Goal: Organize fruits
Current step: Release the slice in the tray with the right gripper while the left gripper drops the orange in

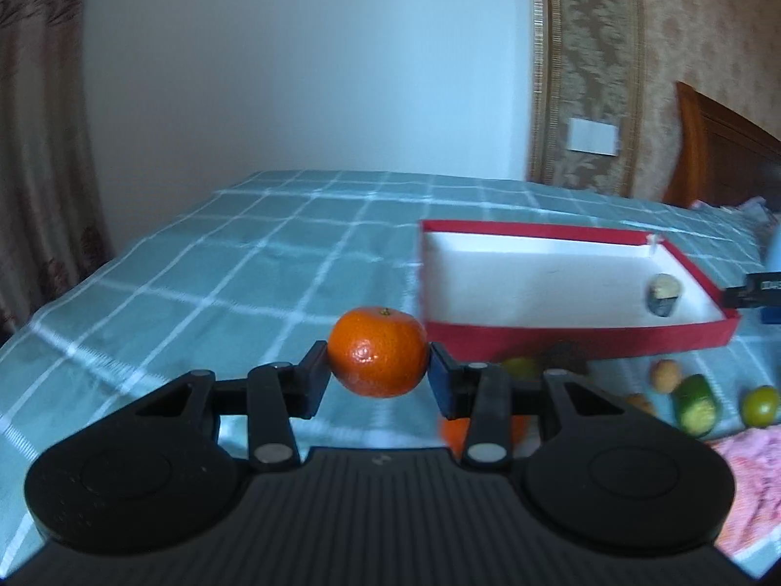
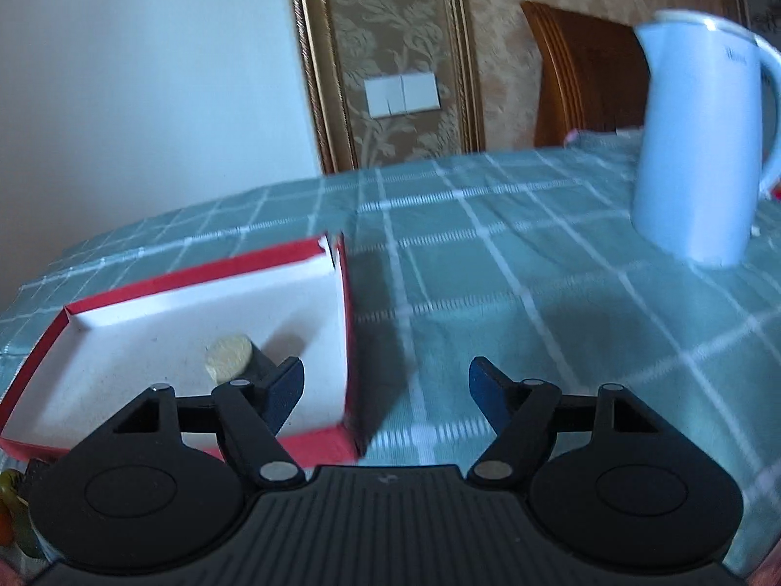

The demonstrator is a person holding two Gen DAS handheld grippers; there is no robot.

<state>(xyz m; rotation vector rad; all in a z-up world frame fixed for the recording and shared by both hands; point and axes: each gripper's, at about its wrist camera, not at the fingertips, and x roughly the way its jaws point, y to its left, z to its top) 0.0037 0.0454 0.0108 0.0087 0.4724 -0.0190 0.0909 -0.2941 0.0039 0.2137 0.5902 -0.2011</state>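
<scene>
My left gripper (image 1: pixel 380 371) is shut on an orange mandarin (image 1: pixel 377 352) and holds it above the green checked cloth, left of a red box with a white inside (image 1: pixel 576 344). A dark piece with a pale cut face (image 1: pixel 663 294) lies in the box's right corner; it also shows in the right wrist view (image 2: pixel 229 354). My right gripper (image 2: pixel 385 390) is open and empty over the box's right wall (image 2: pixel 347 337). It shows at the far right of the left wrist view (image 1: pixel 754 291).
Loose fruits lie on the cloth in front of the box: a cut cucumber piece (image 1: pixel 695 405), a lime (image 1: pixel 760 405), a small brown fruit (image 1: pixel 665 375), another orange (image 1: pixel 456 432) under my left gripper. A white kettle (image 2: pixel 698 146) stands at the right. A pink cloth (image 1: pixel 747 483) lies at the near right.
</scene>
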